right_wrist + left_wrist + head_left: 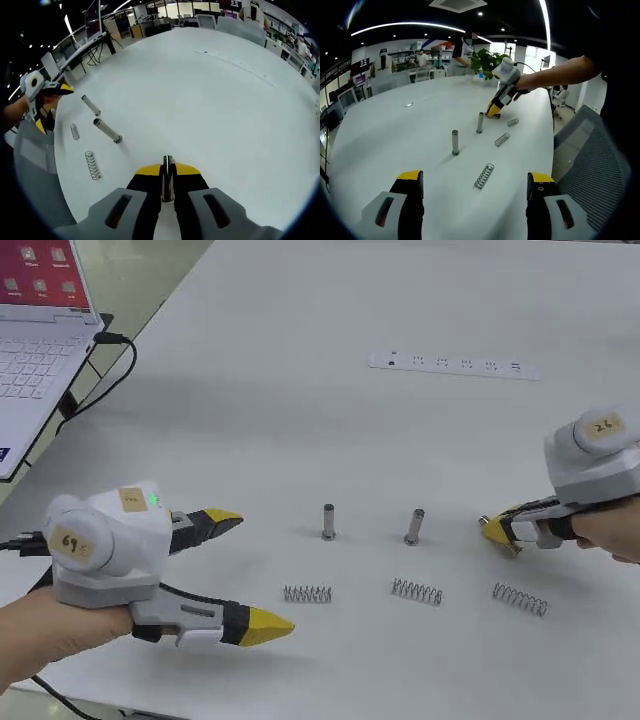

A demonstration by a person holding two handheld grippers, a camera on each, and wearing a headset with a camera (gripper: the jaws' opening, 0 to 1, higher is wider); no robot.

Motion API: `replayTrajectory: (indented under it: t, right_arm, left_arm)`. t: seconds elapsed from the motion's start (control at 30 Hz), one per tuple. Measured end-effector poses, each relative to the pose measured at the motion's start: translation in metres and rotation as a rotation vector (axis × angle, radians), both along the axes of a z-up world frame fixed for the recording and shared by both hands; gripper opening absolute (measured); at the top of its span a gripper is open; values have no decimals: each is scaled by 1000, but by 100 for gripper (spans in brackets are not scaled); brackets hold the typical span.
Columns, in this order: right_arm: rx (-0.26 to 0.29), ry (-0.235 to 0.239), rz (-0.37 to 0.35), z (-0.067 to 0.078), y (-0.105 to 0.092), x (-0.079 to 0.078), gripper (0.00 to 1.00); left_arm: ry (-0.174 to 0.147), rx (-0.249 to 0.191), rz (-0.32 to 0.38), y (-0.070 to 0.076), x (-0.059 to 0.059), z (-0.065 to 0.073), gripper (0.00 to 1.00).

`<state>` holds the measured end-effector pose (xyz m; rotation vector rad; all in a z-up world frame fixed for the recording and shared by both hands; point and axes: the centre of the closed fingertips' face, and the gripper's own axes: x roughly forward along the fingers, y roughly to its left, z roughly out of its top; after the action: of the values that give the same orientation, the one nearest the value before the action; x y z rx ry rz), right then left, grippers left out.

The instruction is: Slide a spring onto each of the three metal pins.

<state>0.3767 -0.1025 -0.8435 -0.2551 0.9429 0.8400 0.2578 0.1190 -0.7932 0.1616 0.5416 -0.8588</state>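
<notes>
Two metal pins stand upright on the white table, one (328, 522) left of the other (414, 527). Three springs lie in a row in front of them: left (307, 593), middle (416, 591), right (520, 599). My right gripper (500, 531) is shut on a third pin (167, 182), held low over the table to the right of the standing pins. My left gripper (245, 575) is open at the lower left with nothing between its jaws. In the left gripper view the nearest spring (484, 176) lies ahead of the jaws, beyond it the pins (455, 142) (480, 122).
An open laptop (35, 330) sits at the far left edge with a black cable (110, 380) beside it. A white power strip (455, 364) lies at the back of the table. People stand in the room behind the table.
</notes>
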Motion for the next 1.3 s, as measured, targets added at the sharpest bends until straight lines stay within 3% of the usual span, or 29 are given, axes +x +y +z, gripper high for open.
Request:
replayTrajectory:
  t: [0.7,1.3]
  right_arm:
    - [79,-65,-3,20,-1,-2,5]
    - [125,-130,0,30,-1,-1,5]
  left_arm:
    - [-3,-9,0,-3,0,1,82]
    - [-8,-17,6,-5,1,2,82]
